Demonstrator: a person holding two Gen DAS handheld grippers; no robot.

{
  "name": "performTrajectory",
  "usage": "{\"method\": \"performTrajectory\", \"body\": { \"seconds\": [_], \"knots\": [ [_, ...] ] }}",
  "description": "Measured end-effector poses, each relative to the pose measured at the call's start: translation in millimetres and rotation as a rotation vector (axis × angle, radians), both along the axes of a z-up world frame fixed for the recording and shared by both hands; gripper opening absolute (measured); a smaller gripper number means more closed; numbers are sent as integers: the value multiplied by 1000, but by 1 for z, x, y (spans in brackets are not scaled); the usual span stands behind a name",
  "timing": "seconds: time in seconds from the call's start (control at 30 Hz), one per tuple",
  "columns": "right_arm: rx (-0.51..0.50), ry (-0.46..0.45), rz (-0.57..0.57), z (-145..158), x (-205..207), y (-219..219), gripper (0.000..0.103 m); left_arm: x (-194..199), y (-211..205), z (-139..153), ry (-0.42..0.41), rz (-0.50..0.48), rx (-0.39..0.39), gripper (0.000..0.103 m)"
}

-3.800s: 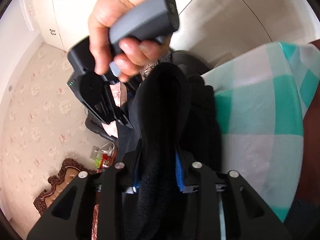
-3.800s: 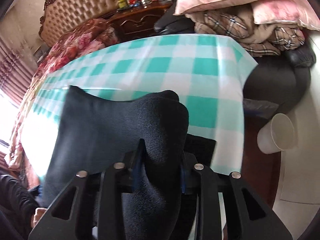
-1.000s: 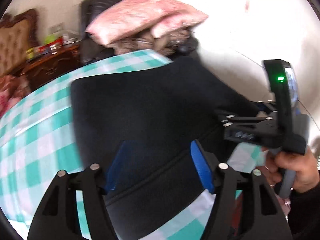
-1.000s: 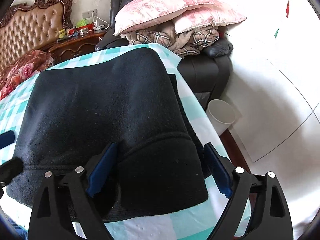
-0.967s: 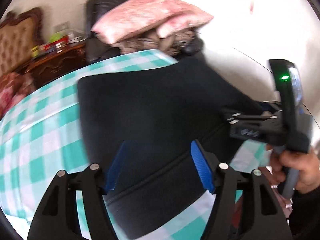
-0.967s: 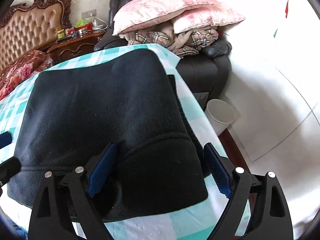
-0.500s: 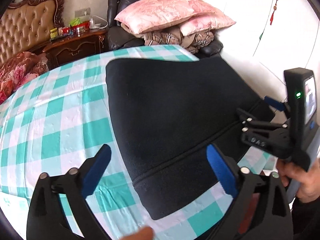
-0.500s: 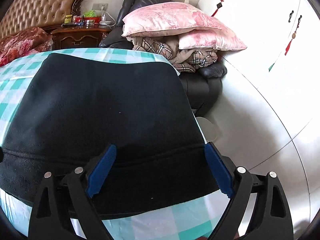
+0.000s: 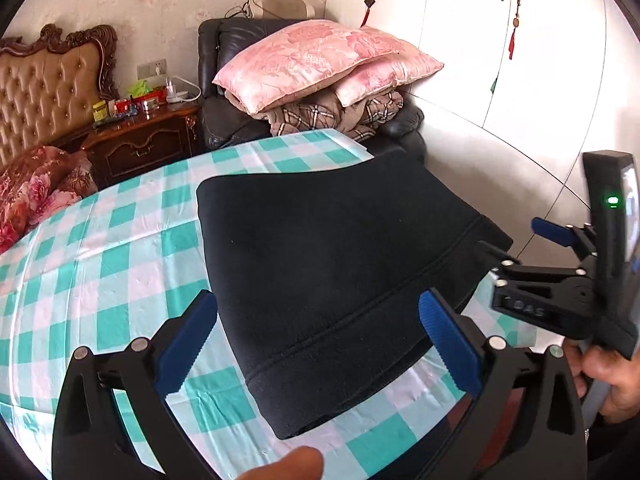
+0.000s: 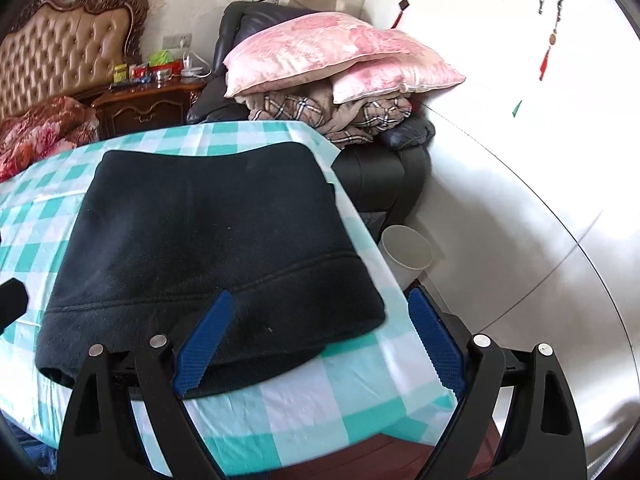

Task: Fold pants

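Observation:
The black pants (image 9: 332, 256) lie folded in a flat rectangle on the green-and-white checked tablecloth (image 9: 120, 248), near the table's right end, waistband toward me. My left gripper (image 9: 316, 340) is open and empty, raised above the near edge of the pants. My right gripper (image 10: 316, 344) is open and empty, raised above the near right corner of the pants (image 10: 208, 240). The right gripper also shows at the right of the left wrist view (image 9: 560, 276).
A dark armchair (image 10: 384, 168) piled with pink pillows (image 10: 328, 56) and plaid blankets stands behind the table. A white bin (image 10: 406, 254) stands on the floor by the table's right edge. A wooden nightstand (image 9: 140, 140) and a bed headboard (image 9: 44, 92) are at the back left.
Both grippers have let go of the pants, opened wide and pulled back and up. The pants now lie flat and folded on the table.

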State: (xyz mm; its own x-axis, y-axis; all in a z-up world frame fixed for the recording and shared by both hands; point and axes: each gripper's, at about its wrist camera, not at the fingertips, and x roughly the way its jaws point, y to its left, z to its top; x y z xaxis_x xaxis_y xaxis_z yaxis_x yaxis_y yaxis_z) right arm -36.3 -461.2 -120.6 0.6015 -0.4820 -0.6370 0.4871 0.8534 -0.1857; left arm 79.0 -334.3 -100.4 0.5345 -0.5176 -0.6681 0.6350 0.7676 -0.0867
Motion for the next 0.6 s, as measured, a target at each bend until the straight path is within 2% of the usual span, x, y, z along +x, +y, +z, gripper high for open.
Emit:
{"method": "performTrajectory", "body": {
  "seconds": [0.6],
  "knots": [
    [20,-20,-16,3,-11,-6,86,0,-2,-1,25,-14,-9,101]
  ]
}}
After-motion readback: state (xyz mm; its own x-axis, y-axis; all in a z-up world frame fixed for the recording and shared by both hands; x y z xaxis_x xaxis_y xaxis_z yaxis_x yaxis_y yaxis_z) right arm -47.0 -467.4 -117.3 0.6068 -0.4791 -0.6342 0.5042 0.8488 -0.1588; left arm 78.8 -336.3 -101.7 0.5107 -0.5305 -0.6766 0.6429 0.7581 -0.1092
